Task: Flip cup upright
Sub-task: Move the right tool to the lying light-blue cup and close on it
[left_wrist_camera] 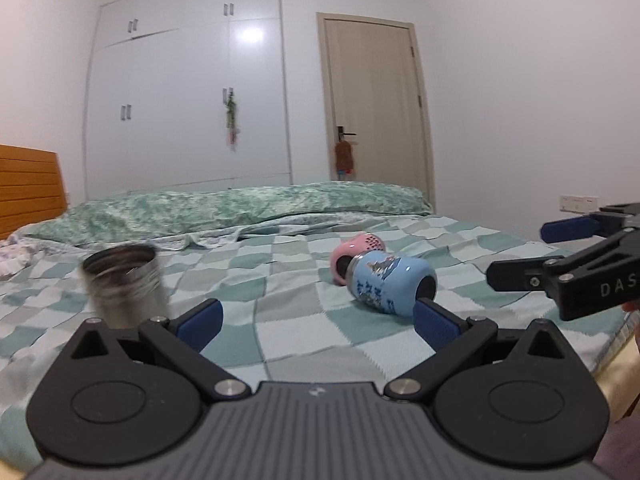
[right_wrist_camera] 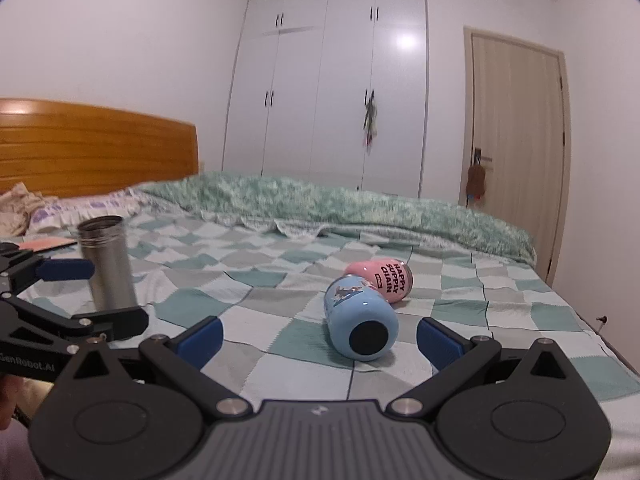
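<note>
Steel cup (left_wrist_camera: 126,286): upright on the checked bedspread (left_wrist_camera: 288,280), open mouth up, at about 10 o'clock from the left gripper in the left wrist view; blurred there, sharper in the right wrist view (right_wrist_camera: 107,263), where it stands at about 10 o'clock, far left.

Left gripper (left_wrist_camera: 316,322): released, blue pads spread wide, nothing between them; it hovers low over the bedspread. Seen from the right wrist view (right_wrist_camera: 90,296) it enters from the left edge, one blue pad just in front of the steel cup; whether they touch I cannot tell.

Blue cup (left_wrist_camera: 390,288): lying on its side on the bedspread, at about 1 o'clock from the left gripper, its dark end close to that gripper's right pad. In the right wrist view (right_wrist_camera: 360,320) its dark end faces the camera, at 12 o'clock, lying between the right gripper's pads but beyond them.

Pink cup (left_wrist_camera: 356,256): also on its side, just behind the blue cup and touching or nearly touching it; printed lettering shows in the right wrist view (right_wrist_camera: 382,280).

Right gripper (right_wrist_camera: 320,338): released, pads wide apart, holding nothing. In the left wrist view (left_wrist_camera: 516,252) it comes in from the right edge at 3 o'clock, above the bed.

Background: green quilt (right_wrist_camera: 340,204), wooden headboard (right_wrist_camera: 96,148), white wardrobe (right_wrist_camera: 332,88), door (right_wrist_camera: 516,152).
</note>
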Motion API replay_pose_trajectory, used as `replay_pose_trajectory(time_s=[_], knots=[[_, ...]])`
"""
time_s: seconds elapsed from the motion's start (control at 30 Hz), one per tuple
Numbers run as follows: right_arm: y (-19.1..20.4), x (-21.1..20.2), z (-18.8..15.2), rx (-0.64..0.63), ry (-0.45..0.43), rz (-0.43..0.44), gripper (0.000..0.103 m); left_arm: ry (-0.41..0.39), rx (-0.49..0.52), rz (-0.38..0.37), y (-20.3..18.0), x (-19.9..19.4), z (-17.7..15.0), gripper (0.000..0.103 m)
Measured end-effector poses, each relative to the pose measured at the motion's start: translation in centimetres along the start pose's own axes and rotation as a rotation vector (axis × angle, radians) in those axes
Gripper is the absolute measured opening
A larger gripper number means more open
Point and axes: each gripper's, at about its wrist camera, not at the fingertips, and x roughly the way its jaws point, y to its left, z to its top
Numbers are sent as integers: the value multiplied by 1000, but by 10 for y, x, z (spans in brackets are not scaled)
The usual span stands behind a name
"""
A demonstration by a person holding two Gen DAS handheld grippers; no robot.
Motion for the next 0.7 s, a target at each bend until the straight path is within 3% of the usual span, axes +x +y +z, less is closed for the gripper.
replay_pose_trajectory(time_s=[0.17,0.37,0.7], knots=[[-13,41,30,-8,130,-4,103,24,-6,-48,10,43,15,103],[-26,107,56,-10,280,-18,103,127,-26,-60,21,102,20,103],[-44,220,61,5,512,-36,103,218,-65,-77,31,188,17,103]])
